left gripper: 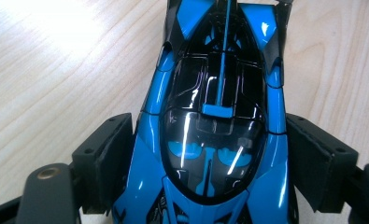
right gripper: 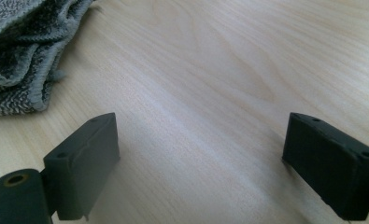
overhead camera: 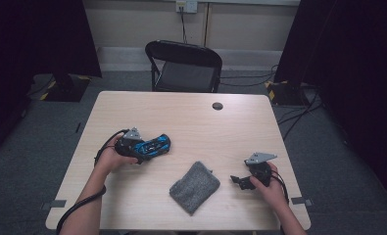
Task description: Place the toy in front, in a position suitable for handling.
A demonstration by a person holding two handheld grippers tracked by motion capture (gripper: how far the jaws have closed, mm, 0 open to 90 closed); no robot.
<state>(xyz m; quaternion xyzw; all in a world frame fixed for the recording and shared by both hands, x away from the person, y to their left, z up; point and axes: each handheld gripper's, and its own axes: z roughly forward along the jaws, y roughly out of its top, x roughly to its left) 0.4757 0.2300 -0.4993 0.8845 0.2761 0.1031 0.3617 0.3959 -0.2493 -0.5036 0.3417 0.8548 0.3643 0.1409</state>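
Toy car [overhead camera: 154, 145] on table [overhead camera: 191, 117], left of cloth [overhead camera: 195, 186].

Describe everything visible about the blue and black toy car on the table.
The glossy blue and black plastic toy car is a low, sleek racing shape with a dark tinted canopy and a thin blue spine along its top. It sits upright on the light wooden table, left of centre. The left tool straddles one end, its black pads against the car's flanks.
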